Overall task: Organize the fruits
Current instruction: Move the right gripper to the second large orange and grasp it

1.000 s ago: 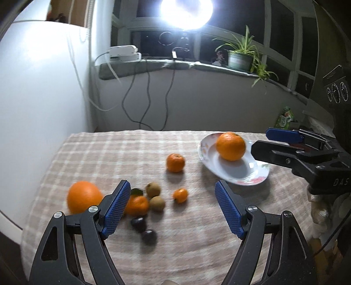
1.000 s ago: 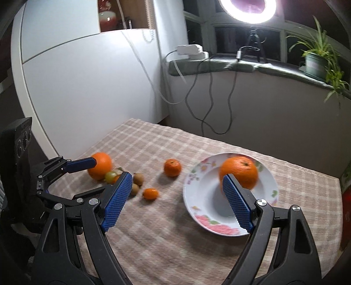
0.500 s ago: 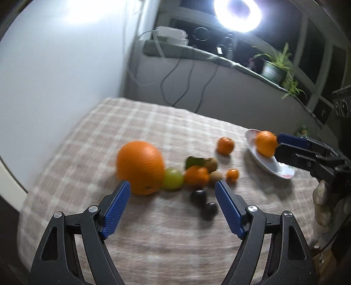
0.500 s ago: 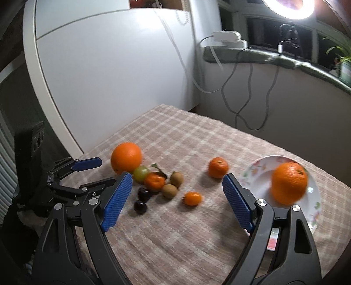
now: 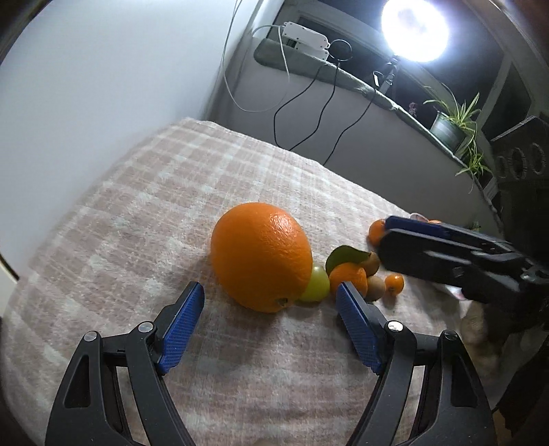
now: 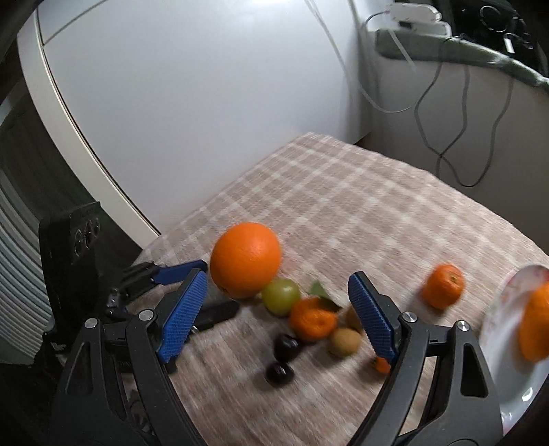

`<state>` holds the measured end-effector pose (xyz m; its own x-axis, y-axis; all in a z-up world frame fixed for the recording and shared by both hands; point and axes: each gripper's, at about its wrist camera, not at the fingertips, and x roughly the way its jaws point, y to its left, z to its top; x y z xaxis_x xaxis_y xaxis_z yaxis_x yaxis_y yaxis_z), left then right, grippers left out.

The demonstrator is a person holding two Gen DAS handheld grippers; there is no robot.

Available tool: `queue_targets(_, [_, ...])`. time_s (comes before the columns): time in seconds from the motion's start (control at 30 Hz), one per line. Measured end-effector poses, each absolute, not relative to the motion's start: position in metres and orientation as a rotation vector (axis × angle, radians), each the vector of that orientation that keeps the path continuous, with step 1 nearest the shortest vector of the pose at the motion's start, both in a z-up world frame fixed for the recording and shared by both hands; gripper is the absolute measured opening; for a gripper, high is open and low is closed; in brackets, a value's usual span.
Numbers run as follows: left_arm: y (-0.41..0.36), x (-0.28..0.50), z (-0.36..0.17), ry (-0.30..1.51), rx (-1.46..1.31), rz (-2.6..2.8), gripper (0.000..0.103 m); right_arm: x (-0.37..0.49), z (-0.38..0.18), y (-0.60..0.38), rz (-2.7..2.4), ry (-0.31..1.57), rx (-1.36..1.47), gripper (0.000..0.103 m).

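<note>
Closing in with left gripper (image 5: pixel 269 303) jaws wide and empty around the big orange (image 5: pixel 260 255) on the desk (image 5: pixel 137 212) — could easily nudge the green fruit (image 5: pixel 315 283) touching it, or clip the right gripper (image 6: pixel 278 302) — also gaping, holding nothing.

A ring light (image 5: pixel 415 29) glares white at the upper right, blowing out its centre. The large orange (image 5: pixel 260 255) casts a soft shadow forward. The right wrist view is motion-blurred; fisheye edges curve and darken.

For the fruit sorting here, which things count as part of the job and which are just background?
Part of the job: big orange, green fruit, tangerine, kiwi, dark plums, plate, left gripper, right gripper.

Background: ring lamp, potted plant, cables.
</note>
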<state>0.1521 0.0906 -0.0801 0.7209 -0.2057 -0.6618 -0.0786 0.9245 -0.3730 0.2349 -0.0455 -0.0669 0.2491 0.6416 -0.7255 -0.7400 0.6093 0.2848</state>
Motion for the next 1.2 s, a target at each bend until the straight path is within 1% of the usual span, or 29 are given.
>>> queue_targets(0.2, [0.095,0.16,-0.081,0.772,-0.412,-0.08,0.08,0.253,-0.084,-0.023,0.991,1.015,-0.07,0.086])
queue_targets(0.3, [0.097,0.163,-0.083,0.777,-0.414,-0.084,0.08,0.259,-0.088,-0.015,1.01,1.044,-0.055,0.08])
queue_targets(0.47, [0.103,0.17,-0.089,0.797,-0.452,-0.086,0.08,0.261,-0.095,0.0,1.033,1.083,-0.083,0.078])
queue_targets(0.57, [0.105,0.173,-0.092,0.806,-0.467,-0.092,0.08,0.262,-0.101,0.006,1.042,1.112,-0.087,0.073])
queue_targets(0.67, [0.105,0.175,-0.092,0.809,-0.469,-0.1,0.079,0.265,-0.103,0.008,1.056,1.134,-0.059,0.071])
queue_targets(0.77, [0.105,0.176,-0.093,0.805,-0.477,-0.109,0.076,0.265,-0.104,0.01,1.066,1.149,-0.046,0.068])
queue_targets(0.8, [0.105,0.176,-0.093,0.805,-0.478,-0.114,0.072,0.265,-0.104,0.011,1.066,1.147,-0.05,0.068])
queue_targets(1.03, [0.103,0.177,-0.091,0.795,-0.467,-0.093,0.067,0.262,-0.103,0.013,1.06,1.147,-0.05,0.068])
queue_targets(1.2, [0.104,0.171,-0.084,0.771,-0.45,-0.071,0.067,0.259,-0.1,0.011,1.069,1.145,-0.052,0.067])
